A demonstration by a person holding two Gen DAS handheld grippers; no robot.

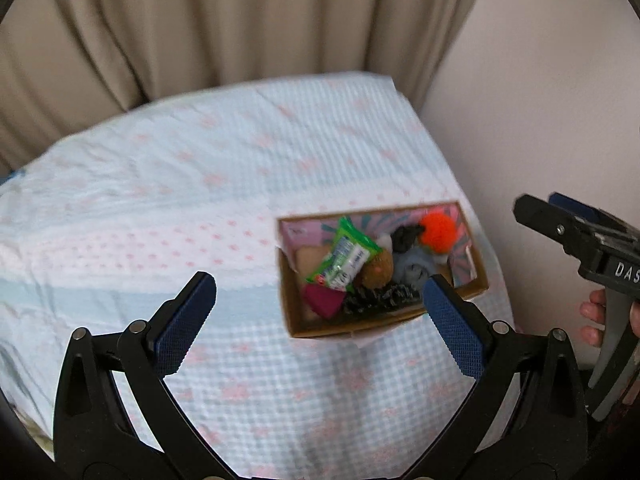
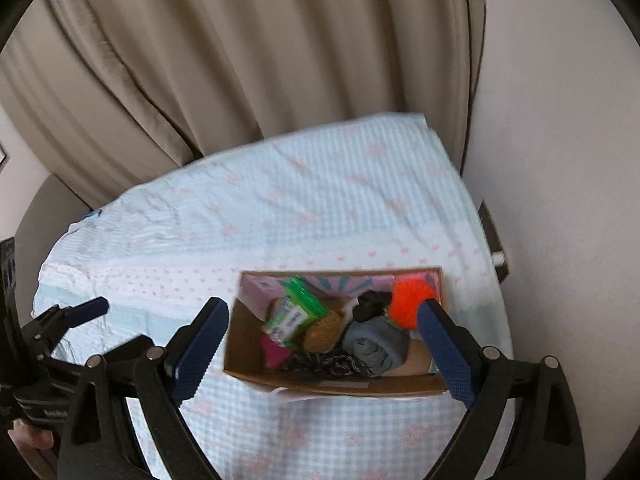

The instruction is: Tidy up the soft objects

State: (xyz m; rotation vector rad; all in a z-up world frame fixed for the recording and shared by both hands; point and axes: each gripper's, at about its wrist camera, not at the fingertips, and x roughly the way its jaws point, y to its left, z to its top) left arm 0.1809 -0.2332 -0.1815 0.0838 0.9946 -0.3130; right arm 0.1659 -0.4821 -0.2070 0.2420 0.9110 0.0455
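Observation:
A cardboard box [image 1: 352, 326] [image 2: 332, 386] with a pink lining sits on the checked bedspread [image 1: 180, 184] [image 2: 320, 200], near its right edge. Inside lie a green wipes packet [image 1: 344, 256] [image 2: 298, 314], an orange fuzzy ball [image 1: 438, 232] [image 2: 408, 302], a grey rolled cloth [image 1: 414, 268] [image 2: 374, 344], a brown plush [image 1: 376, 270] [image 2: 322, 332], a magenta piece [image 1: 322, 300] [image 2: 274, 354] and a dark braided cord [image 1: 378, 300] [image 2: 328, 364]. My left gripper [image 1: 320, 284] hangs open above the bed, left of and in front of the box. My right gripper [image 2: 322, 308] stands open high over the box, holding nothing.
Beige curtains [image 1: 200, 28] [image 2: 240, 48] hang behind the bed and a pale wall [image 1: 540, 80] [image 2: 560, 120] runs along its right side. The other gripper shows at the edge of each view, with a hand [image 1: 596, 316] on its handle.

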